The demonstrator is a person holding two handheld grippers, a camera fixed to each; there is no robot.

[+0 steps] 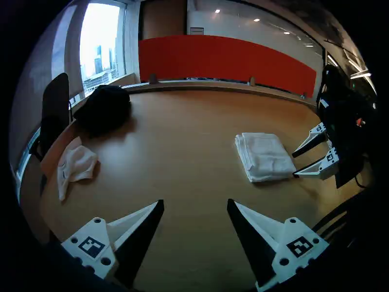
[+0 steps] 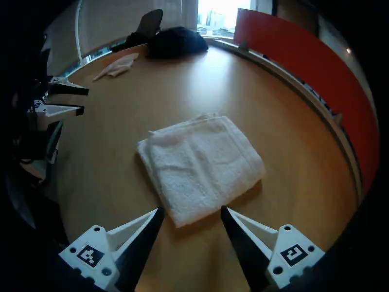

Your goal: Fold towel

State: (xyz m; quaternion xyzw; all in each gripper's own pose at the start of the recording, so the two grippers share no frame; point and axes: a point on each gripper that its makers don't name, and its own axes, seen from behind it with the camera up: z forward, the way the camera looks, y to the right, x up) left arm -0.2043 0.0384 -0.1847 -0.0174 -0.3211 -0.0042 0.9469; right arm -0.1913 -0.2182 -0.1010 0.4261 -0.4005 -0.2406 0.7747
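Note:
A white towel lies folded into a thick rectangle on the wooden table. My right gripper is open, its fingertips just short of the towel's near corner, touching nothing. In the left gripper view the same folded towel lies at the right of the table, with my right gripper open beside its right edge. My left gripper hovers open over bare tabletop, well away from the towel. It appears again as the left gripper far off at the left of the right gripper view.
A second white cloth lies crumpled near the table's left edge, the same cloth lying far back. A black bag rests at the far side by the window. A dark chair stands past the edge. A red panel backs the table.

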